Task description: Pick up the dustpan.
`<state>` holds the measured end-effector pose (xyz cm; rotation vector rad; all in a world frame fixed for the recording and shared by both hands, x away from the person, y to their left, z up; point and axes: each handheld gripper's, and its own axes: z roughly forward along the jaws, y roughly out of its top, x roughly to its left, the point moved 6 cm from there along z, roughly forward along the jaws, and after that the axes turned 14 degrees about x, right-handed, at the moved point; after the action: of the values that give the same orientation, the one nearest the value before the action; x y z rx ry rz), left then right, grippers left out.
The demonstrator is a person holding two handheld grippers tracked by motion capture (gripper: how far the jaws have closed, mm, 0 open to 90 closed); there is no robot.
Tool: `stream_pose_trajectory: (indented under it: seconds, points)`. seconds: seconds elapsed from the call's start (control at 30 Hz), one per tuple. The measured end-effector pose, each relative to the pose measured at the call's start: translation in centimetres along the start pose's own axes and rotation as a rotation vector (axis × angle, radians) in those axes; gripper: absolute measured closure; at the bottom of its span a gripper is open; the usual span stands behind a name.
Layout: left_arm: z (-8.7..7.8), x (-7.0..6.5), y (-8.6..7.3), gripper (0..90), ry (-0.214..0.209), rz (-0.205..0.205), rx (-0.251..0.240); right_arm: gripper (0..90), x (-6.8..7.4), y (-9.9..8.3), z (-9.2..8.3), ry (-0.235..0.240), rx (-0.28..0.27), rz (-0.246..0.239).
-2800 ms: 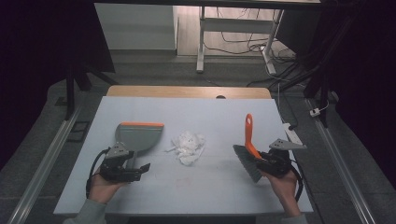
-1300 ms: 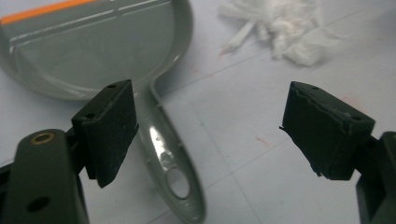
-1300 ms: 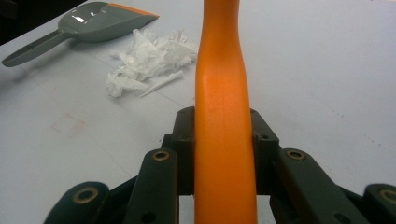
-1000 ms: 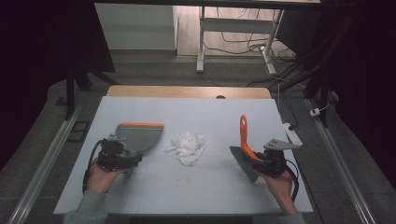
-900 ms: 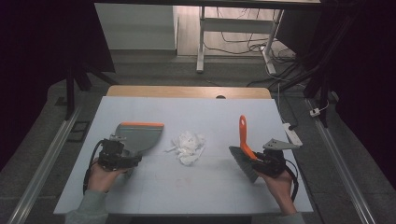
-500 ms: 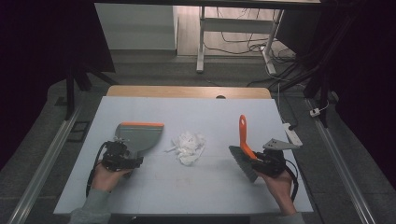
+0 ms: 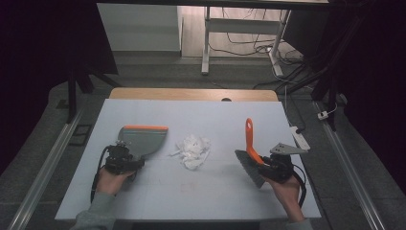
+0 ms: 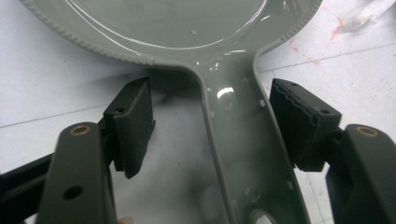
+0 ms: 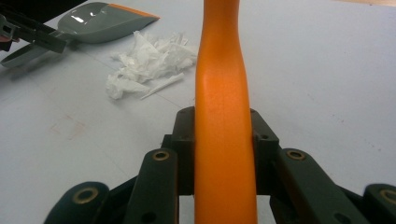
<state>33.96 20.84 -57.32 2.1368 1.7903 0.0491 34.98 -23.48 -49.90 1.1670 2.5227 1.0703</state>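
- The sweeping itself has not begun, as I judge it: the heap of torn white paper (image 7: 192, 151) lies loose in the middle of the table (image 7: 158, 201), between the dustpan (image 7: 143, 140) and the brush (image 7: 250, 158), touching neither.
- My right gripper (image 9: 223, 154) has its jaws clamped on the brush's orange handle, which runs up between the pads; in the high view the bristles sit low by the table and the handle stands up and away from me.
- My left gripper (image 8: 212, 126) is not yet holding anything. Its jaws have just been closing, with the dustpan's grey handle (image 8: 243, 154) between them, but both pads stand clear of it, the right one closer.
- The dustpan lies flat on the table, its orange lip on the far edge.
- Left to do: finish the grip on the dustpan, bring it up beside the paper, sweep the scraps in.
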Motion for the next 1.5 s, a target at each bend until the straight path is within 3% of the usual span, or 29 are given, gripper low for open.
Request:
stream_pose_trajectory:
  seconds: [0.23,0.3,0.5,0.93,1.5]
  points:
    - [0.1,-0.1,0.2,44.7,-0.042,-0.001,-0.020,70.2,-0.1,-0.1,0.0,-0.004,0.001,0.006]
    - [0.1,-0.2,0.3,52.0,-0.046,0.004,-0.028,70.2,0.0,-0.1,0.0,-0.006,0.003,0.002]
    - [0.0,0.1,0.3,59.0,-0.039,-0.003,-0.044,70.2,0.1,-0.1,0.1,-0.002,0.010,-0.003]
    - [-0.3,0.3,0.2,61.7,-0.015,0.009,-0.074,70.2,0.2,-0.2,0.2,-0.006,0.014,-0.005]
    - [-1.0,0.4,0.2,62.3,-0.023,0.044,-0.114,70.3,0.1,-0.1,0.1,-0.011,0.004,-0.006]
